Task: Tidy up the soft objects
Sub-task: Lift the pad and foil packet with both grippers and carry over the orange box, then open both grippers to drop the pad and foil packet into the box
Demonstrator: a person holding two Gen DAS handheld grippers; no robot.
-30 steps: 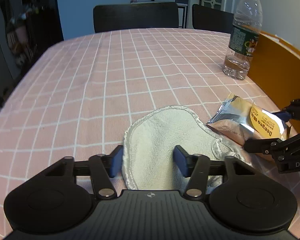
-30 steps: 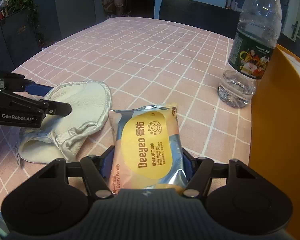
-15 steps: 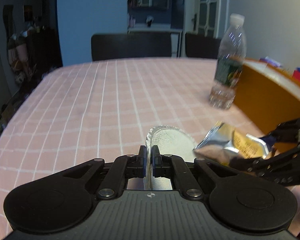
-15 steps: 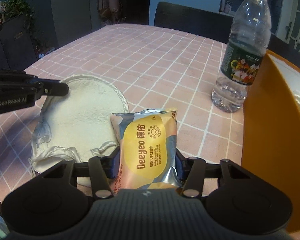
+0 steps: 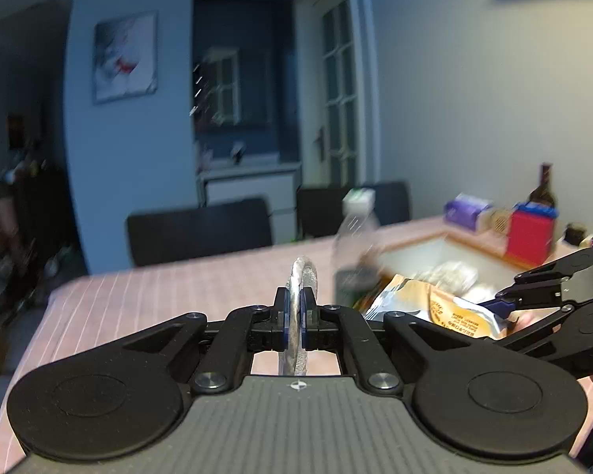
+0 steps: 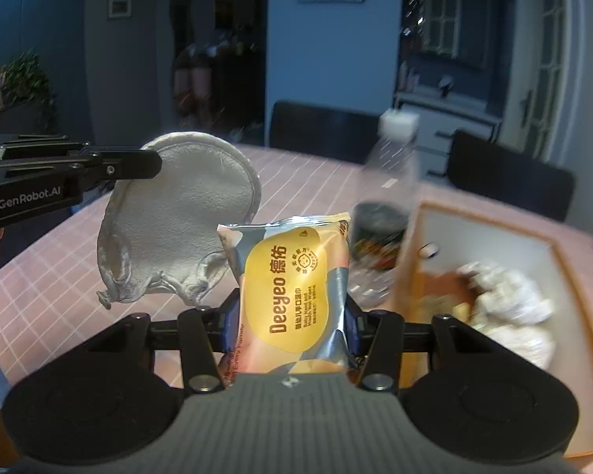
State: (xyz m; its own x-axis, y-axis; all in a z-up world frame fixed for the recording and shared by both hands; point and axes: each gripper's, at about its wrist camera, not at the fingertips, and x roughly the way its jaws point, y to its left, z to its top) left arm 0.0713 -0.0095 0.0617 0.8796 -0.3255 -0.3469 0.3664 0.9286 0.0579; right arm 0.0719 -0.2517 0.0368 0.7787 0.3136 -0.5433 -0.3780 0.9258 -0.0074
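Note:
My left gripper (image 5: pixel 295 310) is shut on a white fluffy cloth pad (image 5: pixel 301 276), seen edge-on and held above the table. In the right wrist view the pad (image 6: pixel 182 221) hangs from the left gripper (image 6: pixel 146 164) in the air. My right gripper (image 6: pixel 290 322) is shut on a yellow and silver Deeyeo wet-wipes pack (image 6: pixel 292 284) and holds it upright above the table. The pack also shows in the left wrist view (image 5: pixel 435 304), right of my left gripper.
An orange-rimmed box (image 6: pixel 565 260) with white soft items (image 6: pixel 510 304) inside stands to the right. A water bottle (image 6: pixel 383 213) stands beside its left wall. The pink checked tablecloth (image 6: pixel 59 260) lies below. Black chairs (image 5: pixel 201 229) stand at the far edge.
Both grippers have lifted their loads off the table. The left gripper shut on the cloth pad a second ago and raised it; the wipes pack rose and moved toward the box.

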